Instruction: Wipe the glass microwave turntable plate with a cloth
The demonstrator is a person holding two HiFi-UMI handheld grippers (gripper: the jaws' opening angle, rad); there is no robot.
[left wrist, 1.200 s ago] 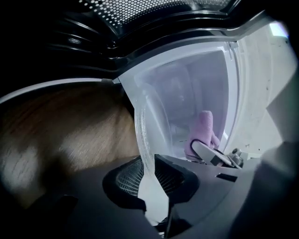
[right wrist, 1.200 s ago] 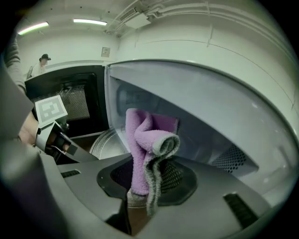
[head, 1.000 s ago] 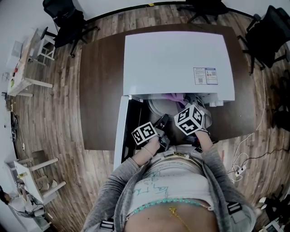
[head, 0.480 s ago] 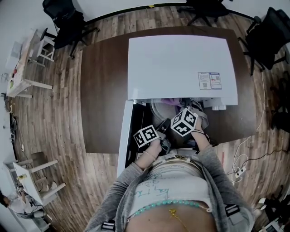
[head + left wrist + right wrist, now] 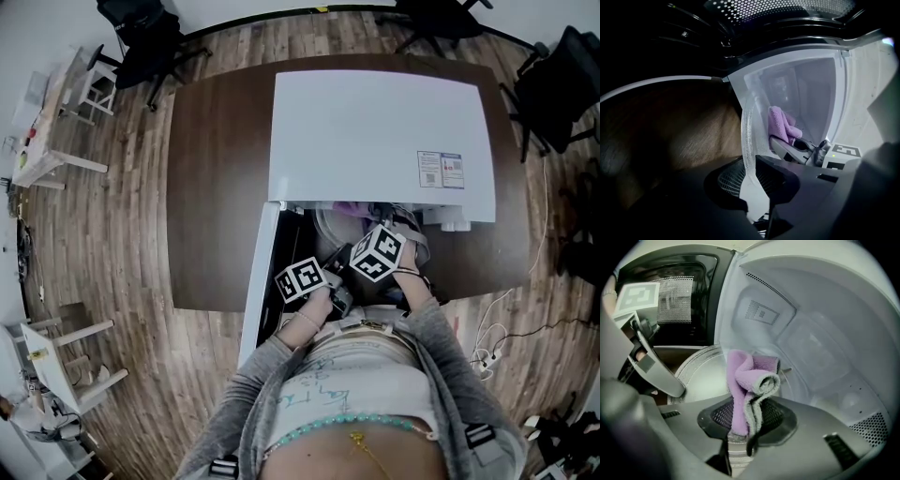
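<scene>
Head view: at the mouth of the microwave, the right gripper had rolled and drawn nearer the left gripper since the earlier frame. The left gripper had kept its place.

Left gripper view: the jaws were clamped on the rim of the glass plate, at the cavity's front.

Right gripper view: the jaws pinched the purple cloth, just before the plate.

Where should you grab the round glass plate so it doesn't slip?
Grab the glass plate by its thin rim, coming in through the open front of the microwave, one finger on each face. It is wide and flat, so only the edge fits. The left gripper pinches it there, leaving the face free for the cloth.
</scene>
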